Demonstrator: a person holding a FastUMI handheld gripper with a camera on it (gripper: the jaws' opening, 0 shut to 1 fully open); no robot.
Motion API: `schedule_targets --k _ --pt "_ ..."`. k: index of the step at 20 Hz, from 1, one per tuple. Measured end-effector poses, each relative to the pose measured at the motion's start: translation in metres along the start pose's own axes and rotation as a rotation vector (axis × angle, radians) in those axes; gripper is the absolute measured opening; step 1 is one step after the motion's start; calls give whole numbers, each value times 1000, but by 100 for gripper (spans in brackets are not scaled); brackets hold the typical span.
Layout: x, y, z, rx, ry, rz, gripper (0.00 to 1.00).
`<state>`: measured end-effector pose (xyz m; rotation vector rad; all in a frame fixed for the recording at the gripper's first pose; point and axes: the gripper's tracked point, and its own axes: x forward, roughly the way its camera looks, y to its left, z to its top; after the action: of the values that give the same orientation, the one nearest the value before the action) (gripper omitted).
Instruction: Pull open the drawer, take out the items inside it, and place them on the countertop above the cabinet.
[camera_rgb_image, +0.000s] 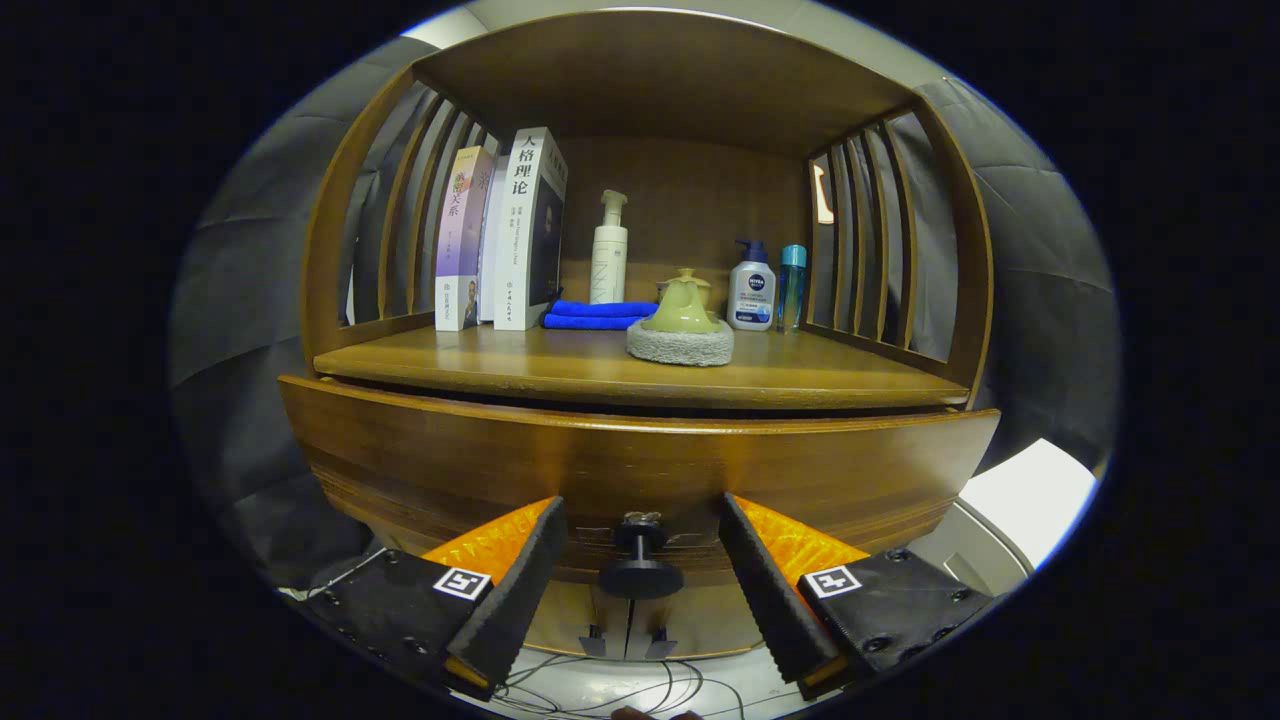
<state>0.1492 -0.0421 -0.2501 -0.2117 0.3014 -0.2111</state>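
Observation:
A wooden cabinet's drawer front (640, 470) stands just ahead of me, pulled out a little from under the countertop (600, 370). Its dark round knob (641, 560) sits between my fingers, with a gap on each side. My gripper (642, 575) is open around the knob and touches nothing. The drawer's inside is hidden behind its front panel.
On the countertop stand upright books (500, 235), a folded blue cloth (598, 314), a white pump bottle (609, 250), a yellow-green pot on a grey pad (681, 320), a white-and-blue pump bottle (752, 287) and a teal bottle (791, 285). Slatted wooden sides flank the shelf. Cables lie on the floor below.

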Motion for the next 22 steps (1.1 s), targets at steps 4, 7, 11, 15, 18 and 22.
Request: schedule_targets --k 4,7,11,15,18,22 --pt "20 6 4 24 18 9 98" --pt "19 11 3 53 27 18 98" --pt "6 -2 20 54 -7 8 98" --pt "-51 -8 76 82 -184 69 97" --pt "-103 -10 129 75 -333 106 97" --pt "-154 -8 185 166 -423 162 97"
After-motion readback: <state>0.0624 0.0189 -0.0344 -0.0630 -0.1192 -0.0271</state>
